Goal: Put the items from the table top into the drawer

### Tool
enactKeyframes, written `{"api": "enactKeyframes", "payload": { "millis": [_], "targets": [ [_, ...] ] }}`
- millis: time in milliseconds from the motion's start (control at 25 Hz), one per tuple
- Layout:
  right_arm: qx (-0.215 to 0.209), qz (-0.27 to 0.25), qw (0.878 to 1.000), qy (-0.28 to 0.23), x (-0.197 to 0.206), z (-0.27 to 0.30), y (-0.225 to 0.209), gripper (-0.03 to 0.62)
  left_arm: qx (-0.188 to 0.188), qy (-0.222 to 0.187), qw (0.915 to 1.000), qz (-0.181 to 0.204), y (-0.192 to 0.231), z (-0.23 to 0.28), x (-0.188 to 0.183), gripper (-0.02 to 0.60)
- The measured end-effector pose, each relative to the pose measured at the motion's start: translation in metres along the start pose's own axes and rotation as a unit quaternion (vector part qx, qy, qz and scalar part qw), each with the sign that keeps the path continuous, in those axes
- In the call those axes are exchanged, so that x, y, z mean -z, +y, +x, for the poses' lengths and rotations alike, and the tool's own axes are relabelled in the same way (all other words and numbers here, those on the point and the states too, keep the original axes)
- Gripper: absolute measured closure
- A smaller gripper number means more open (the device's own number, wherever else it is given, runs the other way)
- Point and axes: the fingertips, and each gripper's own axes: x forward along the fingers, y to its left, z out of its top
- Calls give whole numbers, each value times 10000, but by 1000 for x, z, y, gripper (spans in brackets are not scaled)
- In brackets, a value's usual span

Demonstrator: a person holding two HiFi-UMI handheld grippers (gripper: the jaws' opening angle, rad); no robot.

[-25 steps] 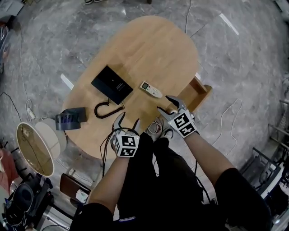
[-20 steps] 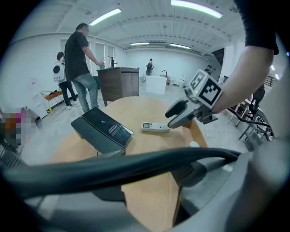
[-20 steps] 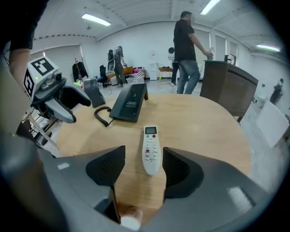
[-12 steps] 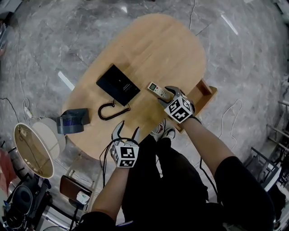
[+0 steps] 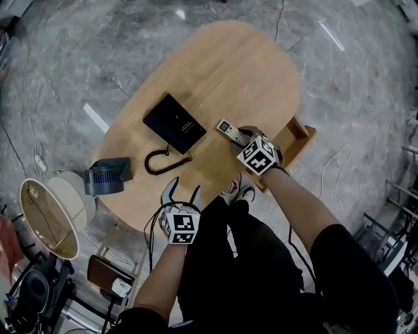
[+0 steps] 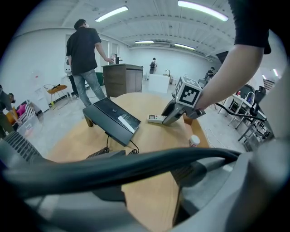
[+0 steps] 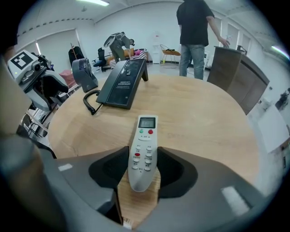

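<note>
You're standing in an open lab workroom: strip lights [image 6: 111,13] overhead, cables [image 5: 27,91] trailing over the grey stone floor [image 5: 339,85], a robot arm [image 7: 118,43] behind, someone [image 6: 84,50] at a counter [image 6: 123,78].

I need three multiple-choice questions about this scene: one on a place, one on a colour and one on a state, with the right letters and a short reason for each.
1. Where does the remote lie?
A. on the table
B. on the floor
C. on a chair

2. What colour is the phone?
A. white
B. black
C. red

3. How are the right tongs?
A. wide open and empty
B. shut on the remote
C. out of view

Answers:
1 A, it rests flat on the wood.
2 B, its whole body is black.
3 B, they close on its two sides.
</note>
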Motion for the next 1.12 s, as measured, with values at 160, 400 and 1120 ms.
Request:
{"api": "enactKeyframes", "payload": {
  "millis": [160, 400, 1120],
  "targets": [
    [-19, 28, 9999, -163, -6, -9, 2, 376, 28, 25, 10000, 50, -2, 2, 0, 285],
    [25, 244, 9981, -562, -9, -32, -1, 376, 94, 99, 9998, 154, -8, 9, -2, 287],
    [987, 1932, 9705, -1047, 113, -119, -76, 376, 553, 246, 9944, 869, -71, 41, -31, 288]
  ]
}}
